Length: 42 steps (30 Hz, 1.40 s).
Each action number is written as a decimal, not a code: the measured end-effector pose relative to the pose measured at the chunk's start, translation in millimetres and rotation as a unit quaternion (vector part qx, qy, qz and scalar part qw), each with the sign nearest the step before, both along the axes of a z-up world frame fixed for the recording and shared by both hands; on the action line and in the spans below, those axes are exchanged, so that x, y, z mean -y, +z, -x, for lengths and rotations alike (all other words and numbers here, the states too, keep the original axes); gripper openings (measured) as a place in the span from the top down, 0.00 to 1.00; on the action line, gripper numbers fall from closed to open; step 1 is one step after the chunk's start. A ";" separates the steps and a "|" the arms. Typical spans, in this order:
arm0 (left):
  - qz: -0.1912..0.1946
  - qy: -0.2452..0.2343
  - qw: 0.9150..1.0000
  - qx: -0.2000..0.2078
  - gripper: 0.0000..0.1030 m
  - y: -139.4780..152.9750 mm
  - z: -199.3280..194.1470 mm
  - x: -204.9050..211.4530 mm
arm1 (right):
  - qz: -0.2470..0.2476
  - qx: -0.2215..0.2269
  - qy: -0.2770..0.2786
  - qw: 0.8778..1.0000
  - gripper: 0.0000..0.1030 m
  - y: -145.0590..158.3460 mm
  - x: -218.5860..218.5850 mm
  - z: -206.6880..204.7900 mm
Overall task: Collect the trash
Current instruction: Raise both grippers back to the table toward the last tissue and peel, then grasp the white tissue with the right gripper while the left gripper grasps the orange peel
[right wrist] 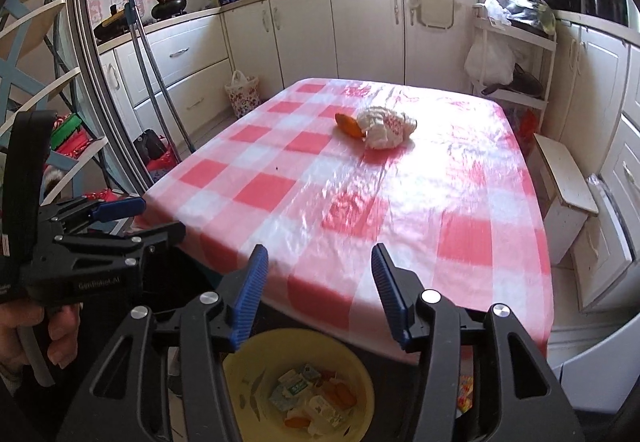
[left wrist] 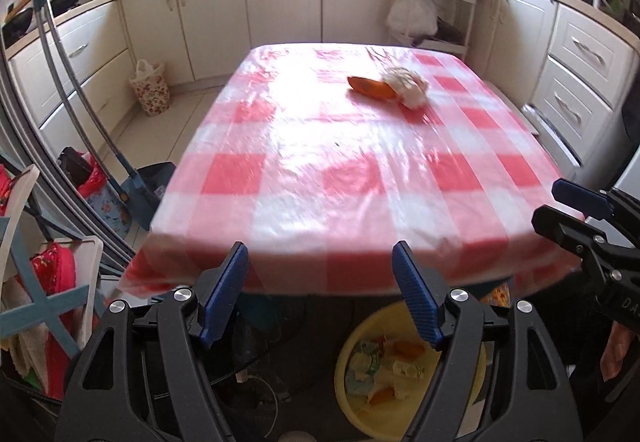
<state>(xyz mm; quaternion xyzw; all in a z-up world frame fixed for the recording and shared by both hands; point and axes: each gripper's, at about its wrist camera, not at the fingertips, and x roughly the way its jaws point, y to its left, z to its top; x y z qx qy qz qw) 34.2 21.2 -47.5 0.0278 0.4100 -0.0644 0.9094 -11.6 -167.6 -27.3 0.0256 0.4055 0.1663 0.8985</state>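
Note:
An orange peel [left wrist: 370, 87] and a crumpled white wrapper [left wrist: 405, 85] lie together on the far part of the red-and-white checked table [left wrist: 320, 162]; they also show in the right wrist view, peel [right wrist: 349, 125] and wrapper [right wrist: 385, 128]. A yellow basin [left wrist: 348, 398] with several scraps sits on the floor below the table's near edge, also in the right wrist view [right wrist: 360, 382]. My left gripper [left wrist: 320, 262] is open and empty at the near edge. My right gripper [right wrist: 318, 266] is open and empty, also seen at the right in the left wrist view [left wrist: 560, 206].
White kitchen cabinets [left wrist: 280, 2] surround the table. A floral bag [left wrist: 150, 88] and a broom with dustpan [left wrist: 132, 186] stand on the floor at left. A white shelf cart [right wrist: 516, 62] with bags stands behind the table. A small white stool [right wrist: 560, 182] is at right.

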 end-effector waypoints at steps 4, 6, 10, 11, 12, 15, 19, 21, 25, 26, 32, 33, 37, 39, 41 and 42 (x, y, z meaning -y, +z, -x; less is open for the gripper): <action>0.003 0.007 1.000 0.004 0.29 4.2 -20.8 -4.0 | 0.021 0.006 0.012 1.000 0.48 4.8 -1.9 -24.9; 0.008 0.011 1.000 0.004 0.28 5.1 -31.5 -5.6 | 0.030 0.009 0.015 0.999 0.48 6.4 -1.2 -37.1; 0.021 0.016 1.000 -0.002 0.28 5.2 -48.4 -6.4 | 0.034 0.005 0.010 0.999 0.48 5.7 3.8 -69.0; 0.024 0.017 1.000 -0.003 0.28 5.1 -52.8 -6.2 | 0.031 0.003 0.007 0.999 0.47 5.2 5.4 -79.0; 0.026 0.018 0.999 -0.004 0.28 5.0 -55.4 -5.5 | 0.027 0.001 0.004 1.000 0.45 4.8 6.1 -86.9; 0.031 0.022 0.999 -0.003 0.27 5.4 -65.5 -2.2 | 0.014 -0.004 -0.005 1.000 0.43 2.7 8.1 -108.6; 0.039 0.027 0.999 -0.002 0.27 5.9 -77.3 0.4 | -0.002 -0.010 -0.020 1.000 0.42 -1.8 12.0 -128.9; 0.045 0.031 0.999 -0.002 0.27 6.5 -82.9 0.7 | -0.009 -0.016 -0.030 0.999 0.42 -5.3 15.0 -137.3; 0.053 0.034 0.998 -0.004 0.27 7.4 -99.8 4.0 | -0.016 -0.022 -0.043 0.999 0.39 -9.2 18.9 -153.1; 0.054 0.034 0.998 -0.004 0.27 7.7 -103.1 5.8 | -0.015 -0.022 -0.045 0.999 0.38 -10.2 19.0 -157.6; 0.062 0.031 0.998 -0.007 0.26 8.4 -129.5 13.7 | -0.016 -0.034 -0.060 0.998 0.36 -24.4 17.6 -191.9; 0.064 0.031 0.997 -0.008 0.26 8.5 -132.2 14.1 | -0.018 -0.040 -0.063 0.997 0.36 -29.0 18.2 -198.9; 0.070 0.035 0.997 -0.017 0.26 5.0 -150.3 16.4 | -0.028 -0.062 -0.072 0.995 0.36 -44.7 19.5 -219.1; 0.072 0.035 0.997 -0.021 0.26 3.6 -158.3 17.8 | -0.031 -0.072 -0.076 0.994 0.36 -52.1 19.2 -226.7; 0.073 0.035 0.996 -0.023 0.26 2.5 -166.1 20.1 | -0.032 -0.081 -0.075 0.993 0.36 -57.2 17.9 -232.5; 0.072 0.035 0.996 -0.024 0.26 2.2 -169.8 21.5 | -0.032 -0.084 -0.073 0.993 0.38 -59.1 17.0 -234.7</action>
